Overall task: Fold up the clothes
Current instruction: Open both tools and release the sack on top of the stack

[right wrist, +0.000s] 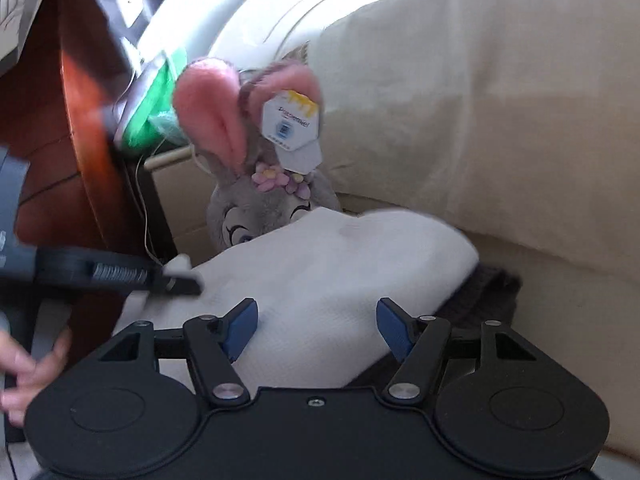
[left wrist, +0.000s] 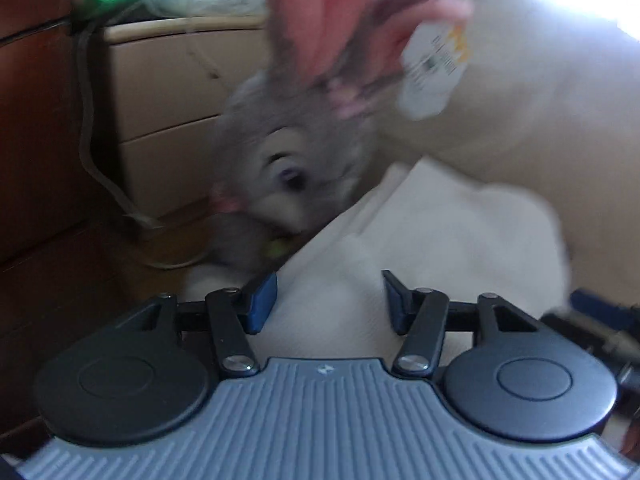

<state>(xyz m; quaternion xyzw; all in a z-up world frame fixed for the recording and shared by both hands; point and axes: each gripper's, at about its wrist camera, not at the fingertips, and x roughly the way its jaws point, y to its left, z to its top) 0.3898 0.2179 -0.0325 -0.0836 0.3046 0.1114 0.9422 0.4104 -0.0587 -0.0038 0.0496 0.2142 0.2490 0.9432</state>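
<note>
A broad cream upholstered sofa (right wrist: 500,128) fills the right and rear of both views, its cushions running beneath everything else. To the left stands a reddish-brown wooden cabinet (left wrist: 36,128), with a pale beige drawer unit (left wrist: 168,92) between it and the sofa.

The folded white cloth garment (right wrist: 320,276) lies on the sofa seat in a soft rectangular stack, resting on top of a dark grey knitted fabric (right wrist: 492,284) that shows along its right edge. Just behind the white stack leans a grey plush rabbit (right wrist: 276,200) with tall pink-lined ears, a small cluster of pastel flowers on its head and a white paper hang tag (right wrist: 294,132) dangling from one ear.

The left gripper (left wrist: 328,300) hovers over the near-left corner of the white garment with its blue-padded jaws spread wide, nothing between them; in the right wrist view it shows as a blurred black bar at the cloth's left edge. The right gripper (right wrist: 316,328) sits low over the near edge of the same stack, jaws likewise wide apart and empty. A person's hand (right wrist: 28,372) shows at the lower left, blurred.
</note>
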